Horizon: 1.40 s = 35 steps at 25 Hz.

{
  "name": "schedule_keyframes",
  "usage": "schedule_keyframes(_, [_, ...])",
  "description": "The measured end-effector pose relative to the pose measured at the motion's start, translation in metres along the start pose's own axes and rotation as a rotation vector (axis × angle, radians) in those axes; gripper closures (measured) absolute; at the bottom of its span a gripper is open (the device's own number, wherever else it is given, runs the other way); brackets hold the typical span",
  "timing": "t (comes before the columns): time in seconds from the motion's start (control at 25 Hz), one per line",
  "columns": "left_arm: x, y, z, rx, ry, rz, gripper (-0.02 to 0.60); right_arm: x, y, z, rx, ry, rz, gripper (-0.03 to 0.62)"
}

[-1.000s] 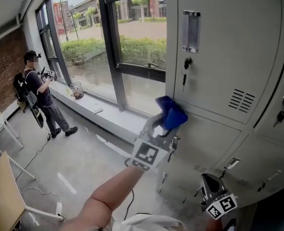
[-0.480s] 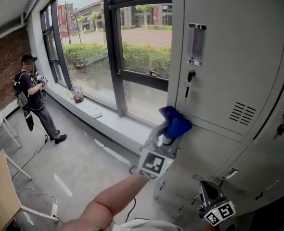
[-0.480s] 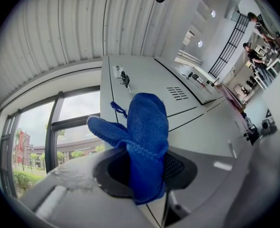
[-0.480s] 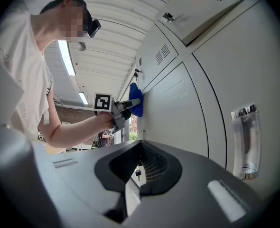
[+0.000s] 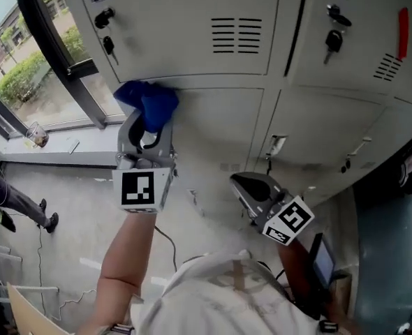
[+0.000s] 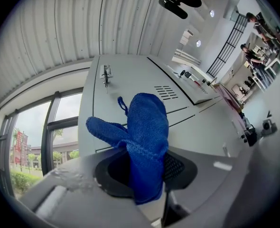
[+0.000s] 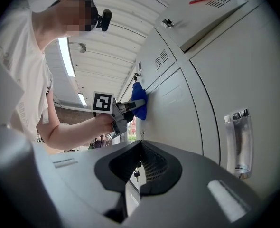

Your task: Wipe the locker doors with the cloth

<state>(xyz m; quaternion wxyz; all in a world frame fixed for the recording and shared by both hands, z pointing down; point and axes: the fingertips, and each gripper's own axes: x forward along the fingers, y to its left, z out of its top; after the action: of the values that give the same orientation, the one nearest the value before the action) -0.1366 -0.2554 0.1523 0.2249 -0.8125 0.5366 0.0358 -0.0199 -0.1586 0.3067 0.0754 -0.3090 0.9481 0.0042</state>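
The blue cloth (image 5: 149, 102) is pressed against the grey locker doors (image 5: 192, 54), at the seam between the upper left door and the door below it. My left gripper (image 5: 148, 125) is shut on the cloth, which sticks up between its jaws as a thick fold (image 6: 147, 137). In the right gripper view the cloth (image 7: 139, 99) touches the door face. My right gripper (image 5: 242, 185) hangs lower, in front of the bottom doors and apart from them. It is shut with nothing between its jaws (image 7: 139, 146).
Keys hang in the locks of the upper doors (image 5: 109, 45) (image 5: 332, 42). A metal handle (image 7: 237, 141) sits on the door near my right gripper. A big window (image 5: 45, 61) is at the left, and a person (image 5: 10, 202) stands on the floor there.
The head view has swung right and down onto the lockers. My left gripper still holds the cloth on the door seam. My right gripper has come up higher in the view.
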Motion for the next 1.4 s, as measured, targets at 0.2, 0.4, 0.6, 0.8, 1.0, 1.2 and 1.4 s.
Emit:
schedule_keyframes(0.2, [0.01,-0.04,0.004,0.03,-0.006,-0.074,0.452,-0.027,-0.008,0.001,0.007,0.006,-0.057,0.588])
schedule_keyframes(0.4, [0.016,-0.056,0.002,0.011,0.028,-0.095,0.452,-0.029,-0.019,0.007,-0.019,-0.004,-0.072,0.588])
schedule_keyframes(0.6, [0.025,-0.075,0.019,0.096,0.016,-0.159,0.451,-0.025,-0.02,0.011,-0.027,-0.007,-0.079,0.588])
schedule_keyframes(0.8, [0.037,-0.104,0.025,0.091,-0.011,-0.206,0.453,-0.037,-0.021,0.009,-0.002,0.03,-0.089,0.588])
schedule_keyframes(1.0, [0.039,-0.117,0.033,0.169,-0.03,-0.218,0.454,-0.029,-0.017,0.01,-0.004,0.016,-0.044,0.588])
schedule_keyframes(1.2, [0.033,-0.157,0.022,0.364,0.027,-0.299,0.459,-0.058,-0.016,-0.009,0.029,0.04,-0.086,0.588])
schedule_keyframes(1.4, [0.044,-0.17,0.021,0.314,0.049,-0.286,0.46,-0.055,-0.028,-0.01,0.043,0.04,-0.109,0.588])
